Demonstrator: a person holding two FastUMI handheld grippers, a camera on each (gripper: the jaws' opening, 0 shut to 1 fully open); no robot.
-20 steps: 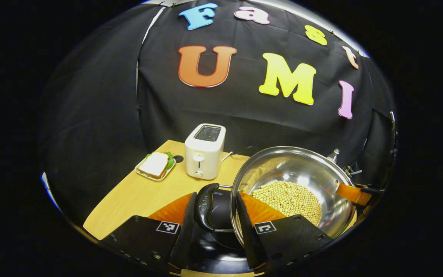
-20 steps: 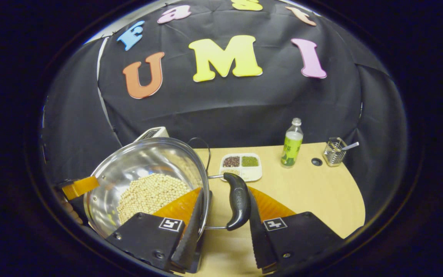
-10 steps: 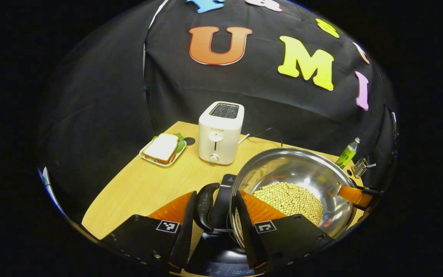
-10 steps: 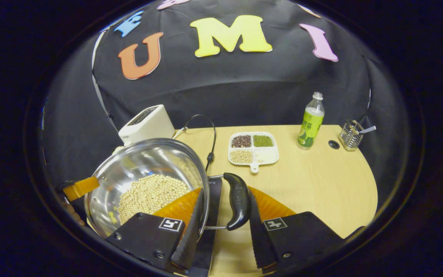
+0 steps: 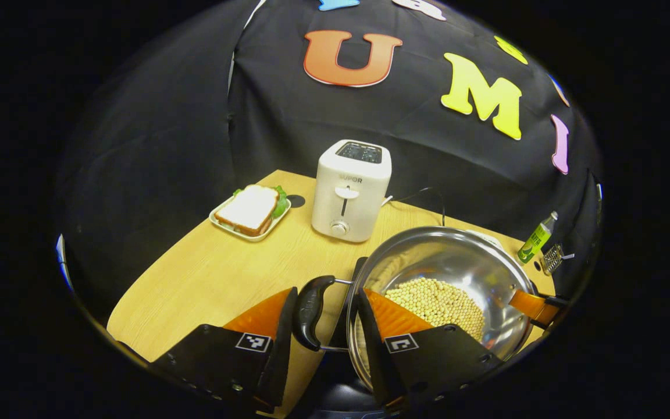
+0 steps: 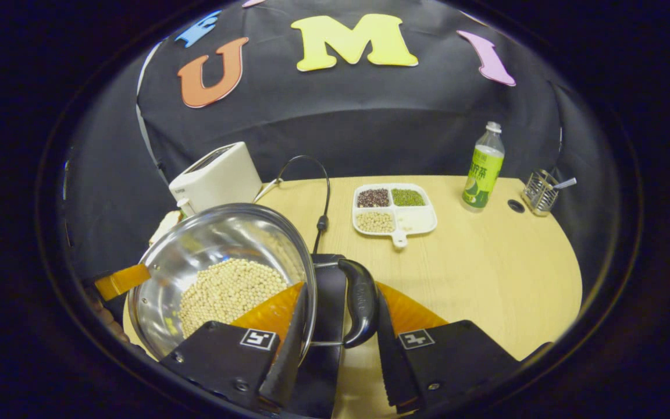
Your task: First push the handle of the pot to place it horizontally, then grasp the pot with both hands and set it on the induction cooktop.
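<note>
Left gripper view: the left gripper (image 5: 323, 331) stands at 6 o'clock, its two fingers straddling the pot's black side handle (image 5: 308, 311) and the pot's rim. The outer finger looks just clear of the handle and the inner one lies inside the rim, so I cannot tell whether both press. The steel pot (image 5: 457, 262) sits at 4 o'clock, its bottom covered by a heap of pale beans (image 5: 437, 299). At its far rim, near 3 o'clock, a finger of the right gripper (image 5: 530, 302) reaches in. A dark cooktop (image 5: 341, 401) peeps out under the pot at 6 o'clock. At 12 o'clock a white toaster (image 5: 350, 189) stands upright; at 10 o'clock a tray (image 5: 224, 224) holds a sandwich (image 5: 249, 208). Bare wooden table (image 5: 207, 273) runs from the tray toward 8 o'clock, ending at the table's edge.

Right gripper view: the right gripper (image 6: 338, 343) at 6 o'clock likewise brackets the other black handle (image 6: 361, 302) and the pot (image 6: 218, 238) wall, one finger inside the rim, the other beside the handle; a firm pinch cannot be confirmed. Beans (image 6: 227, 291) lie at 8 o'clock. The black cooktop (image 6: 326, 326) shows beneath the handle. At 12 o'clock a white divided dish (image 6: 416, 220) holds dark, green and pale grains in three compartments. A bottle (image 6: 482, 169) and a wire holder (image 6: 540, 195) stand at 2 o'clock near the back edge. Open tabletop (image 6: 486, 273) spreads toward 3 o'clock up to the curved edge.
</note>
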